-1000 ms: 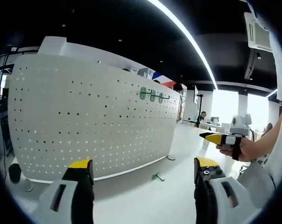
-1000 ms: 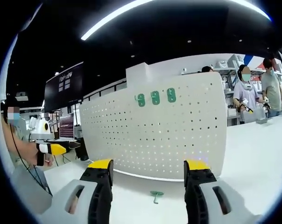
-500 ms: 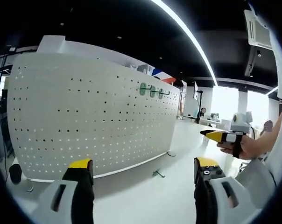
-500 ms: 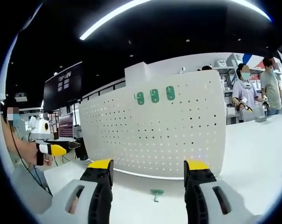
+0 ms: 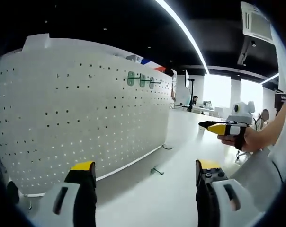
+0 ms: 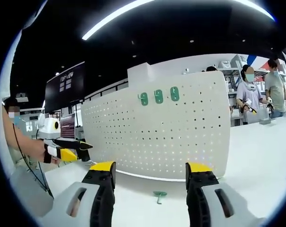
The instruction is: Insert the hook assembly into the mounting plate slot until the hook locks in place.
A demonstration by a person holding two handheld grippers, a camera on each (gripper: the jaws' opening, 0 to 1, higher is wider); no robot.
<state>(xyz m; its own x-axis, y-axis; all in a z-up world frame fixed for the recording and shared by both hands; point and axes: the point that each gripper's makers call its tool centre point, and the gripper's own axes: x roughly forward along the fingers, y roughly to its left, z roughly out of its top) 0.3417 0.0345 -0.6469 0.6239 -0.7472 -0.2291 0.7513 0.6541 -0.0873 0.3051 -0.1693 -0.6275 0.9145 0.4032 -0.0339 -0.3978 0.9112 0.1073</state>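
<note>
In the left gripper view, the left gripper (image 5: 142, 172) stands with its yellow-tipped jaws spread wide and nothing between them, above the white desk (image 5: 181, 142). A white perforated mounting plate (image 5: 81, 113) stands upright on the desk, with three green hooks (image 5: 141, 79) fitted in a row near its upper far corner. A loose hook assembly (image 5: 156, 170) lies flat on the desk just in front of the plate's lower edge. The right gripper (image 5: 210, 126) enters from the right, held in a person's hand (image 5: 242, 140); whether it is released or clenched cannot be told here. In the right gripper view, the right gripper's own jaws are parted and empty, and the hook assembly lies on the desk between them, near the plate's base. The left gripper appears at the left. Two people (image 6: 261, 92) stand beyond the desk's far right edge.
</note>
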